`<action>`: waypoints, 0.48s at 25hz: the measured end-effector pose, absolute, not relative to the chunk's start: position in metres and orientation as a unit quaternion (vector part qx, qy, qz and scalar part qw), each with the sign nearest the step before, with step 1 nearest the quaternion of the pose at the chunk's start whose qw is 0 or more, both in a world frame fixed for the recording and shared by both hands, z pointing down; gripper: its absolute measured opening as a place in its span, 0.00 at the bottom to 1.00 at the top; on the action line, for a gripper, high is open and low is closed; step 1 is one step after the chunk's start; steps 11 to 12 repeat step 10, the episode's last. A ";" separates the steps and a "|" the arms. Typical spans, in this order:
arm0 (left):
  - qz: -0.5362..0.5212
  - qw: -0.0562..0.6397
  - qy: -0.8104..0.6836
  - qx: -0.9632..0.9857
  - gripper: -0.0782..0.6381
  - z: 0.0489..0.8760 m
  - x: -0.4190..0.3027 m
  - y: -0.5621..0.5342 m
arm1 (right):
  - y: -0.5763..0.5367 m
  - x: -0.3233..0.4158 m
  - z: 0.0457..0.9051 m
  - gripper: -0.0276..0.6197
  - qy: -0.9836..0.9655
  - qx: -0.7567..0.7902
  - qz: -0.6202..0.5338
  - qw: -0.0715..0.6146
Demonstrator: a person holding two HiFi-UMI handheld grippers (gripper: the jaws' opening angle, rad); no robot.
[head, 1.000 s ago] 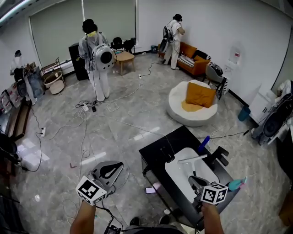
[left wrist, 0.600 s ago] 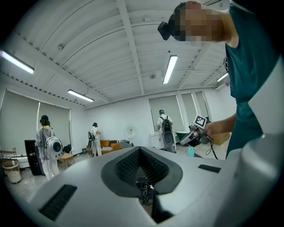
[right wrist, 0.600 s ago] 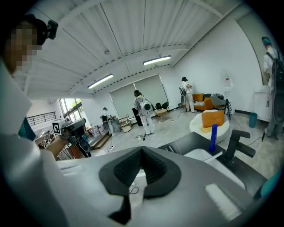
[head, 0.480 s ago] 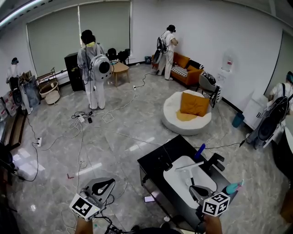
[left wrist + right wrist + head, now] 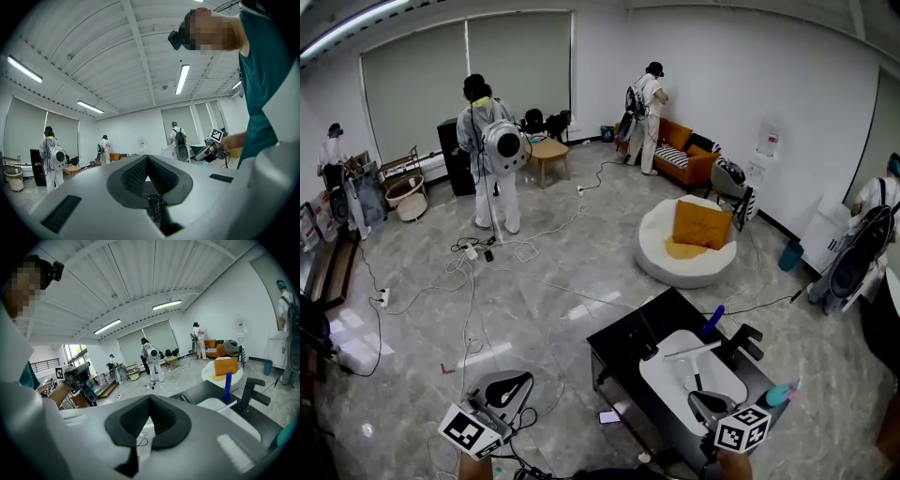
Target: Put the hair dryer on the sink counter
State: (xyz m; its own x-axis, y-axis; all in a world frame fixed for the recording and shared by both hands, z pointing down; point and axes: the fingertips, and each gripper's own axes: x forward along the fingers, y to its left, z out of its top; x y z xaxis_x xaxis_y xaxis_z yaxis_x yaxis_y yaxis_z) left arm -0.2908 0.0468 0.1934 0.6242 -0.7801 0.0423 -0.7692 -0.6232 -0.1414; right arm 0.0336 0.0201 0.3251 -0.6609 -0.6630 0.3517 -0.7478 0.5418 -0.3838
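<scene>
Left tongs (image 5: pixel 148 161) are closed: in the left gripper view I see the two black pads pressed together, with nothing between them and only the far room behind. Right tongs (image 5: pixel 150 401) look the same in the right gripper view, pads together and empty.

From the head view, the left tongs (image 5: pixel 517 381) hang over the grey floor, to the left of the black sink counter (image 5: pixel 623 328) and apart from it. The right tongs (image 5: pixel 701 401) are over the white basin (image 5: pixel 675 375), at the near end of this counter.

The hair dryer I cannot name with certainty. A teal thing with a pink end (image 5: pixel 776 394) lies at the right edge of the counter, just beside the right tongs. I take it for the dryer, but it is too small to be sure.

A blue bottle (image 5: pixel 713 321) and a black faucet (image 5: pixel 742 339) stand behind the basin. Some persons in white (image 5: pixel 487 141) are far away in the room.
</scene>
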 end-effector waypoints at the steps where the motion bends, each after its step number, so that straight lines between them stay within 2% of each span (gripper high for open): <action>1: -0.049 0.054 0.432 -0.899 0.12 0.193 -0.292 0.047 | 0.019 0.033 0.325 0.05 -0.875 0.402 0.257 0.082; 12: -0.046 0.050 0.437 -0.897 0.12 0.187 -0.290 0.053 | 0.018 0.038 0.314 0.05 -0.877 0.401 0.248 0.087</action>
